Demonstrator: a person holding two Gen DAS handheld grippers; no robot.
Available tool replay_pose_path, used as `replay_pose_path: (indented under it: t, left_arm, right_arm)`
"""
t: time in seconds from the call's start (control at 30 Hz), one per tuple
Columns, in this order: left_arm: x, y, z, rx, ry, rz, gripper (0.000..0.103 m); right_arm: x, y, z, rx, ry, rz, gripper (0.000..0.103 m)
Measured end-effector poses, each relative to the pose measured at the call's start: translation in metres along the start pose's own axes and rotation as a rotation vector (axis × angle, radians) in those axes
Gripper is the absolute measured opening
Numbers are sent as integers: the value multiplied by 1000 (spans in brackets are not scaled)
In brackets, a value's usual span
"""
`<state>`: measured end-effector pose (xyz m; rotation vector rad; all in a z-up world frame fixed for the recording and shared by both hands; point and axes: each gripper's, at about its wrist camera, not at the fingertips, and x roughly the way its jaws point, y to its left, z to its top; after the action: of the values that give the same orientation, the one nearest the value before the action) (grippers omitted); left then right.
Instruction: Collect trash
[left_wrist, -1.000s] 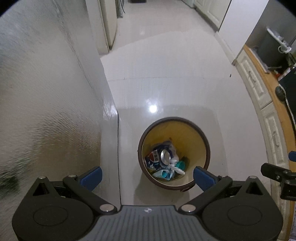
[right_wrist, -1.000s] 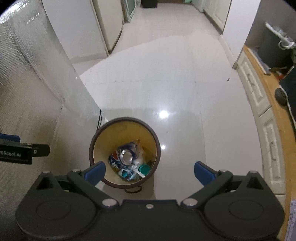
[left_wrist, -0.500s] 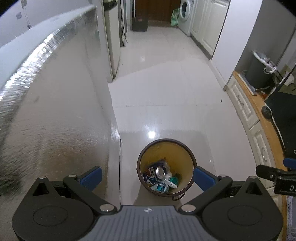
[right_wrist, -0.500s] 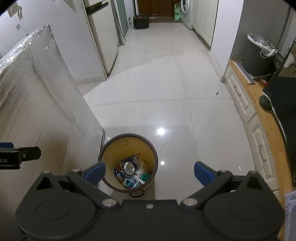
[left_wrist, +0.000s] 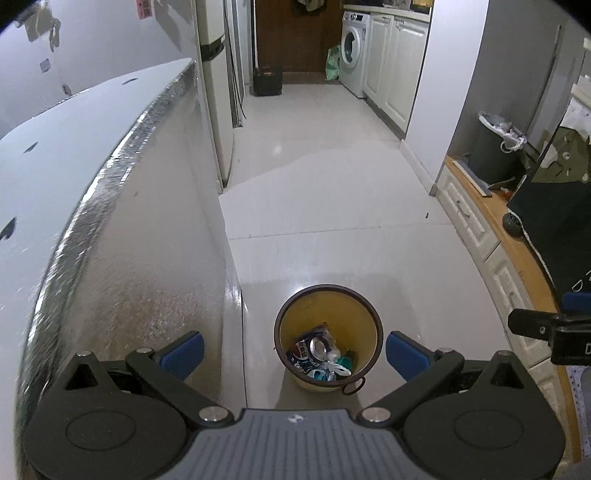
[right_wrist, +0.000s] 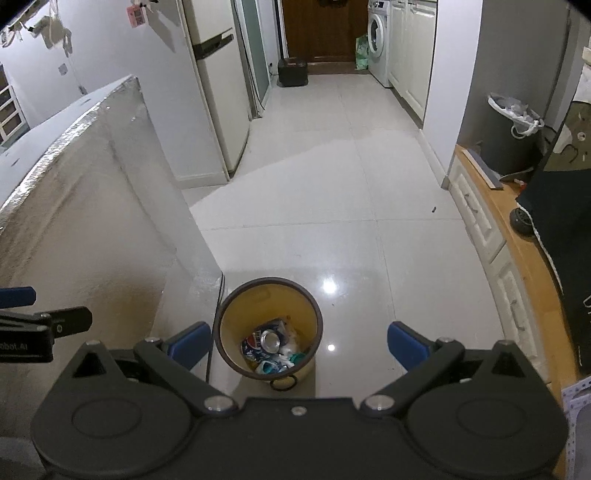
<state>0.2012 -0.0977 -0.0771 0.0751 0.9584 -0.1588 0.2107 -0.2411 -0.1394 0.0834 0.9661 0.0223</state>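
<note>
A small round bin (left_wrist: 364, 310) with a dark rim and yellow inside stands on the tiled floor beside a counter. It holds trash: a crushed blue can (left_wrist: 312, 347), wrappers and a teal cap. In the right wrist view the same bin (right_wrist: 236, 306) with the can (right_wrist: 267, 338) lies low and left of centre. My left gripper (left_wrist: 293, 350) hangs high above the bin, open, nothing between its blue pads. My right gripper (right_wrist: 299, 343) is open and empty as well, above the bin's right side. Each gripper's tip shows at the edge of the other's view.
A silver-fronted counter (left_wrist: 122, 236) fills the left. White cabinets with a wooden top (left_wrist: 491, 221) run along the right, with a dark bin with a white liner (left_wrist: 495, 147) behind. A fridge (right_wrist: 218, 92), a washing machine (right_wrist: 378, 37) and a dark box (right_wrist: 291, 72) stand down the corridor.
Both grippers have risen and tilted up, so the bin looks smaller and lower and the corridor has come into view. Both stay open and empty.
</note>
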Motion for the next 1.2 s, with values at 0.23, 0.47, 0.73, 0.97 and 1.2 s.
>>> replay_pose_path:
  t: [0.23, 0.47, 0.73, 0.97, 1.2]
  left_arm:
    - [-23, 8, -19, -34, -27, 9, 103]
    - [-42, 12, -36, -40, -43, -8, 103]
    - [-60, 10, -53, -37, -57, -2, 103]
    - [-73, 12, -66, -37, -75, -3, 103]
    - [-77, 8, -75, -21, -89, 6, 103]
  right_arm:
    - [-23, 9, -18, -19, -25, 5, 103]
    - [-44, 15, -38, -26, -54, 0, 103]
    - [-66, 22, -53, -30, -80, -7, 103]
    - [-84, 29, -62, -41, -105, -15, 103]
    - [-90, 30, -70, -40, -115, -11, 103]
